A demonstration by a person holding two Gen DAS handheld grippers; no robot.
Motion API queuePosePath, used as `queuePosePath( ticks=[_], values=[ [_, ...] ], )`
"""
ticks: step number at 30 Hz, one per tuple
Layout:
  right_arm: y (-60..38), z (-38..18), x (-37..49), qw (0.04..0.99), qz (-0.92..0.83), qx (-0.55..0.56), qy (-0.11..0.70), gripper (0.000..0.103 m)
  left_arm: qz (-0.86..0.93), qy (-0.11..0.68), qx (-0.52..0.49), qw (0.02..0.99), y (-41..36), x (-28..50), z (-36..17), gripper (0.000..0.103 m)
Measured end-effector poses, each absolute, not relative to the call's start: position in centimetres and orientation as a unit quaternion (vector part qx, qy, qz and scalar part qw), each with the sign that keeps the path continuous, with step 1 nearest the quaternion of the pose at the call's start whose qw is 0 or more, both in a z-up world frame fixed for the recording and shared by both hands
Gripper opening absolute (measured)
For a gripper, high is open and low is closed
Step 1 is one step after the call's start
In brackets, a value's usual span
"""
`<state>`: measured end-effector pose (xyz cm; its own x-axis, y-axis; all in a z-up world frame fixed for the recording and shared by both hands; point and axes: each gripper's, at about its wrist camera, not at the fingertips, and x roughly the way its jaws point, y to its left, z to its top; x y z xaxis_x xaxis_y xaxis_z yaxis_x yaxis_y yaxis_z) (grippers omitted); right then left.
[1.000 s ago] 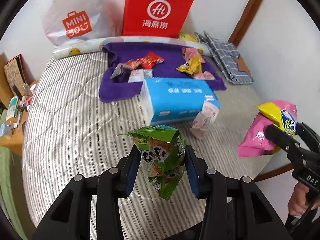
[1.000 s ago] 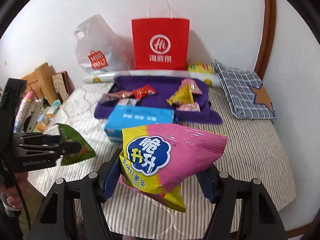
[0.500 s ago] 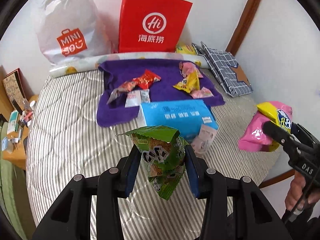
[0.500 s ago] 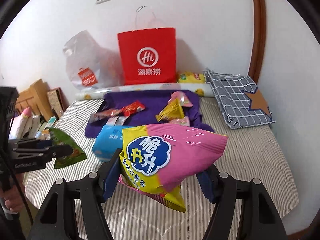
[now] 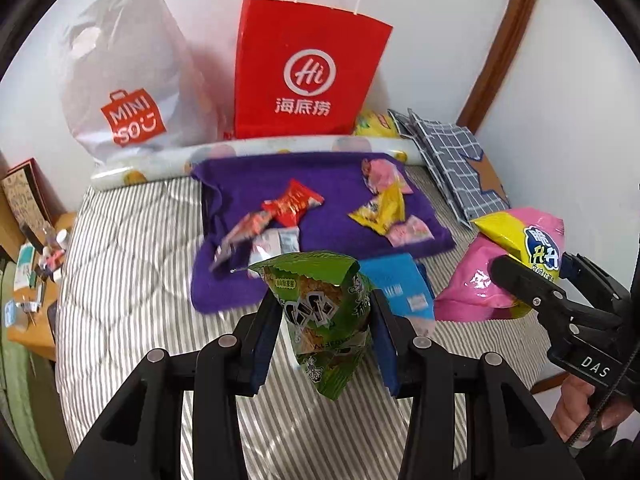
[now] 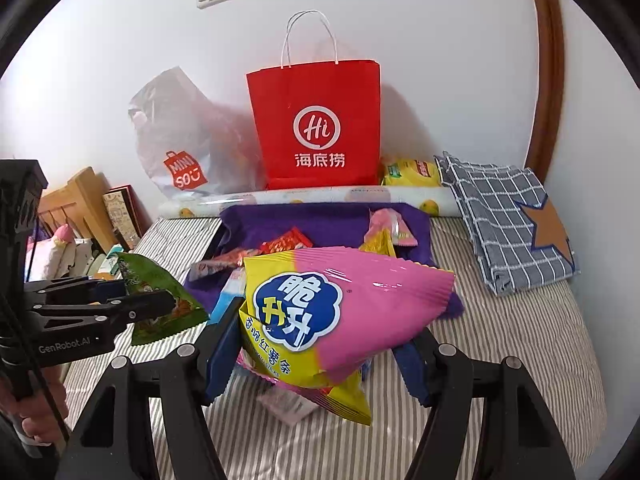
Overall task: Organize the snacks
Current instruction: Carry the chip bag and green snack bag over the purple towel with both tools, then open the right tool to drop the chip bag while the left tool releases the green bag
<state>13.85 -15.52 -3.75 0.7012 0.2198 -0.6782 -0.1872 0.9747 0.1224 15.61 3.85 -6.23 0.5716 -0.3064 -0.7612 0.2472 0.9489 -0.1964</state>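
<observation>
Left gripper pinched the green packet, right gripper clamped the pink bag (both near the red bag); steady carrying seemed wise.

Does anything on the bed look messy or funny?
Yes. Small snack packets lie scattered every which way on the rumpled purple cloth, one edge folded over. Nothing looks spilled or torn. The green bag and pink bag are just held up in grippers.
</observation>
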Motion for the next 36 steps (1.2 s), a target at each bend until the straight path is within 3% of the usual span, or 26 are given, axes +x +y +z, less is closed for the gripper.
queuePosePath(
  ticks=[23, 36],
  values=[
    [-17.0, -4.8, 29.8, 0.924, 0.093, -0.005, 0.37, 0.067, -0.122, 0.425, 0.0, 0.897, 2.2, 31.3, -4.6, 0.044],
    [-15.6, -8.1, 35.6, 0.905, 0.125, 0.003, 0.408, 0.067, -0.12, 0.454, -0.002, 0.883, 2.7, 36.3, -8.8, 0.044]
  ],
)
